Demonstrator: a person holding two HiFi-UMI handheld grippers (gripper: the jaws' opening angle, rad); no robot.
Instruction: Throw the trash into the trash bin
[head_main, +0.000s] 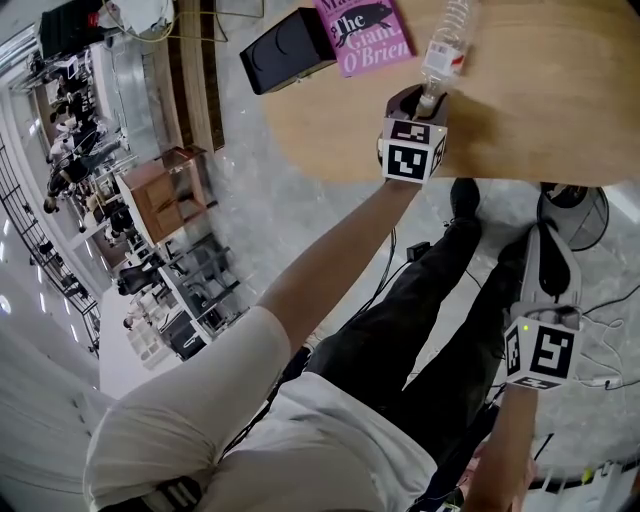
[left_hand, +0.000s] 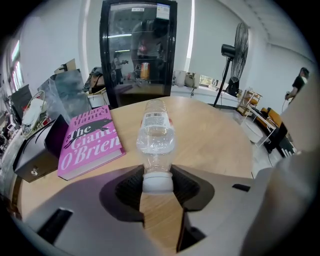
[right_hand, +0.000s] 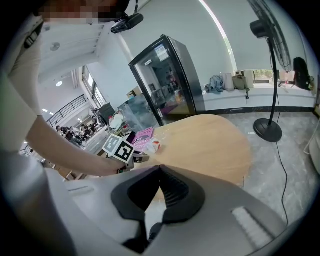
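A clear plastic bottle (head_main: 445, 40) with a white cap lies on its side on the round wooden table (head_main: 560, 90). My left gripper (head_main: 428, 100) reaches over the table edge, and its pads press on the cap end of the bottle (left_hand: 156, 140), cap towards the camera. The left gripper (left_hand: 158, 184) is shut on that cap. My right gripper (head_main: 548, 240) hangs low beside the person's legs, off the table; in its own view the right gripper (right_hand: 160, 169) has its jaw tips together with nothing between them. From there the bottle (right_hand: 152, 146) shows small on the table.
A pink book (head_main: 365, 30) and a black box (head_main: 288, 48) lie left of the bottle on the table. A black glass-door fridge (left_hand: 137, 50) stands behind the table. A standing fan (right_hand: 272, 75) has its base (head_main: 575, 212) on the floor near the right gripper. Cables run across the floor.
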